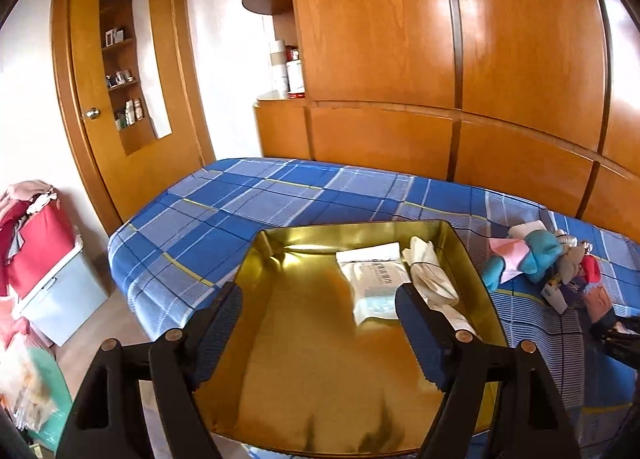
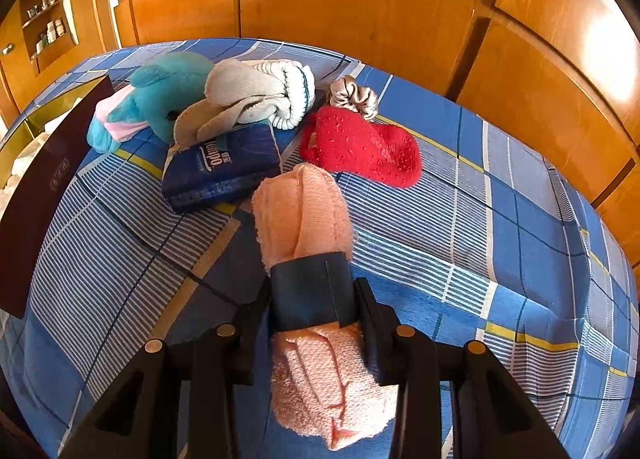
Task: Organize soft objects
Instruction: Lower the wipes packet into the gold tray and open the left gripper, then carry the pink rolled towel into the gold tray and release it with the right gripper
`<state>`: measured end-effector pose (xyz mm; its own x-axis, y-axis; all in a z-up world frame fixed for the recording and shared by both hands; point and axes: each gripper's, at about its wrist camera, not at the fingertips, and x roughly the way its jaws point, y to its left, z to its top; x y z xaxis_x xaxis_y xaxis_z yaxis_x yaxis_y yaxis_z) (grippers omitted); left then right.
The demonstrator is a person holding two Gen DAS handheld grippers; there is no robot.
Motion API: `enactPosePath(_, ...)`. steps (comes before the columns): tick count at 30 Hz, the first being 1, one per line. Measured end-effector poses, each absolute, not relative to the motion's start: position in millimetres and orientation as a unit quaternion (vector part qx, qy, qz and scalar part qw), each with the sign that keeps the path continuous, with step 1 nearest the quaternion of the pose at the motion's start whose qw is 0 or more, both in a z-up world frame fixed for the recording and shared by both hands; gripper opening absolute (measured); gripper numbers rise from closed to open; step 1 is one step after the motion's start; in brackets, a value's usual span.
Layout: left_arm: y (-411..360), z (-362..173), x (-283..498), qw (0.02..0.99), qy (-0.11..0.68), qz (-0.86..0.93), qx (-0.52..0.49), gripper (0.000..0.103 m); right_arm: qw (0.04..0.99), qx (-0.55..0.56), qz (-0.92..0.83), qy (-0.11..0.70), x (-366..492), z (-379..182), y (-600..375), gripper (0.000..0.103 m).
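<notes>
Currently, from the left wrist, the left claw [image 1: 320, 323] is seen spread apart and empty above the gold-lined rectangular metal tin [image 1: 476, 255] on the blue plaid bed [image 1: 224, 211], where a white sealed pouch [image 1: 374, 279] and a cream rolled cloth [image 1: 430, 275] are already stowed.

From the right wrist, the right claw [image 2: 314, 299] is clamped on the pink rolled terry towel with a dark band [image 2: 308, 219]. That grip should be kept firm at the band, and the roll laid beside the 2 stowed items.

We see the right gripper [image 2: 316, 301] closed on a rolled pink towel [image 2: 308, 219] above the checked bed [image 2: 480, 219].
</notes>
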<state>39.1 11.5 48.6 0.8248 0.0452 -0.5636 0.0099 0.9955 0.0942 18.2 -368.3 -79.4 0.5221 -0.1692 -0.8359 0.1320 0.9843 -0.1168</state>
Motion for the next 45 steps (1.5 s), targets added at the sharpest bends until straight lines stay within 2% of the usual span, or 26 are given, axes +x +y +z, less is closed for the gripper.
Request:
enactPosePath(17,44.3,43.7,26.5,0.953,0.300,0.030,0.036,0.080,0.864,-0.022,-0.127,0.488,17.6,-77.1,-359.6,0.034)
enactPosePath(29,58.3,37.6,24.7,0.950,0.309,0.034,0.025,0.080,0.878,0.072,-0.134,0.454,6.3,-44.8,-356.0,0.033)
enactPosePath(36,66.3,33.2,23.2,0.948,0.315,0.039,0.015,0.080,0.907,0.080,-0.049,0.410,13.0,-1.4,-301.1,0.033)
enactPosePath(45,84.4,34.2,21.0,0.948,0.314,0.057,-0.004,0.080,0.894,0.060,0.131,0.425,55.7,9.8,-170.9,0.033)
